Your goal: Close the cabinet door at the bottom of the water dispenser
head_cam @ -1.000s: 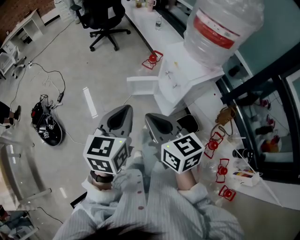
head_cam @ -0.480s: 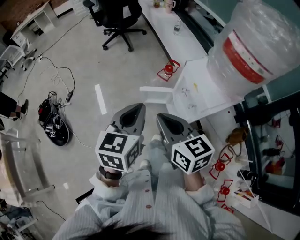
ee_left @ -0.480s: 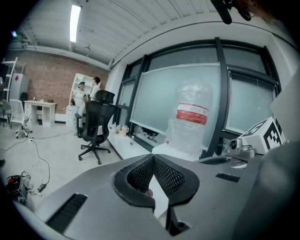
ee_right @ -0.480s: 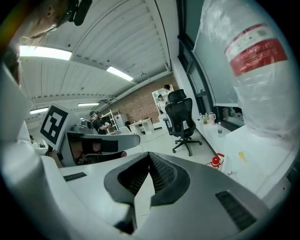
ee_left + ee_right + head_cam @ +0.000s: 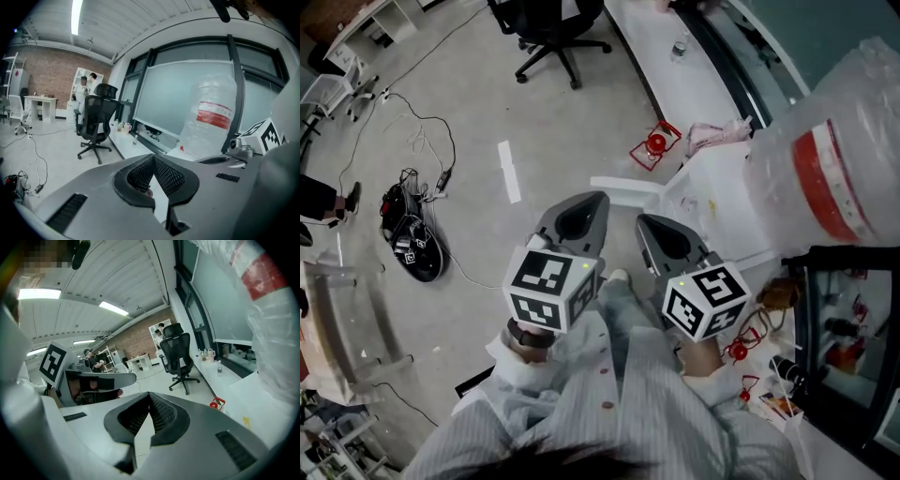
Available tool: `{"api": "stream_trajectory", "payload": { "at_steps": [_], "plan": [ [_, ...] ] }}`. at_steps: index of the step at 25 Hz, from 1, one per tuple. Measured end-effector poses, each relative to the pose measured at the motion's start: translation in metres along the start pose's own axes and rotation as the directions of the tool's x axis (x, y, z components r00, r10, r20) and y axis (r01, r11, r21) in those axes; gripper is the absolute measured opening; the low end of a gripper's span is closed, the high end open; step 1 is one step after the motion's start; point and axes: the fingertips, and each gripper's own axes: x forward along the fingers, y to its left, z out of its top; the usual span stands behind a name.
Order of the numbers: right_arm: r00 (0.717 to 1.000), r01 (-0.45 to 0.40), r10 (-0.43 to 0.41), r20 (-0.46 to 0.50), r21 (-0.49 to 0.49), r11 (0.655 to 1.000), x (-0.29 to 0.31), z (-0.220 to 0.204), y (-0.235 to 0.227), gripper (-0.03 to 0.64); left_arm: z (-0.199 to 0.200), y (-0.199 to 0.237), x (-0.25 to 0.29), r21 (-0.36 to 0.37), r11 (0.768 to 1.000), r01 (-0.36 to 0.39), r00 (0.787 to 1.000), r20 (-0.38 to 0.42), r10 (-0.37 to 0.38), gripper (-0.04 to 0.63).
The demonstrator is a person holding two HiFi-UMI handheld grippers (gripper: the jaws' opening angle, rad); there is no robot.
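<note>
The white cabinet door (image 5: 623, 185) stands open at the foot of the water dispenser (image 5: 722, 187), right of the frame's centre — its edge juts leftward over the floor (image 5: 469, 112). The big clear bottle (image 5: 834, 150) with a red band fills the right edge. Just below the door in the head view, the left gripper (image 5: 598, 198) and right gripper (image 5: 644, 220) sit side by side — both sets of fingers clenched, nothing between them. A black office chair (image 5: 548, 28) stands at the top.
</note>
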Motion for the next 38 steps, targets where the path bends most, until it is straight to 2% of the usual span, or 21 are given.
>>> {"api": "stream_trajectory", "payload": {
  "at_steps": [5,9,12,19,23,27,34,38],
  "plan": [
    [0.999,0.037,-0.037,-0.017,0.028,0.999,0.027,0.004,-0.015,0.014,0.005,0.026,0.021,0.0,1.0,0.021,0.999,-0.029,-0.021,0.011],
    [0.995,0.098,-0.097,-0.011,0.061,0.993,0.053,0.012,-0.02,0.014,0.015,0.049,0.035,0.038,0.995,0.088,0.995,-0.06,-0.085,0.011],
    [0.988,0.155,-0.155,-0.004,0.098,0.983,0.073,0.018,-0.024,0.014,0.019,0.066,0.047,0.077,0.986,0.149,0.985,-0.104,-0.14,0.011],
    [0.965,0.258,-0.262,-0.002,0.185,0.948,0.118,0.015,-0.033,0.014,0.012,0.101,0.075,0.111,0.956,0.271,0.949,-0.195,-0.247,0.011],
    [0.952,0.302,-0.307,-0.013,0.215,0.929,0.135,0.008,-0.041,0.014,-0.004,0.116,0.093,0.115,0.944,0.311,0.928,-0.252,-0.275,0.011],
    [0.942,0.334,-0.333,-0.043,0.229,0.914,0.152,-0.008,-0.054,0.014,-0.027,0.132,0.109,0.099,0.944,0.315,0.914,-0.298,-0.274,0.011],
    [0.93,0.367,-0.352,-0.101,0.253,0.895,0.175,-0.049,-0.082,0.014,-0.087,0.151,0.143,0.051,0.946,0.32,0.884,-0.376,-0.279,0.011],
    [0.92,0.392,-0.373,-0.122,0.276,0.877,0.181,-0.073,-0.1,0.014,-0.126,0.159,0.162,0.04,0.938,0.343,0.854,-0.428,-0.295,0.011]
  ]
}}
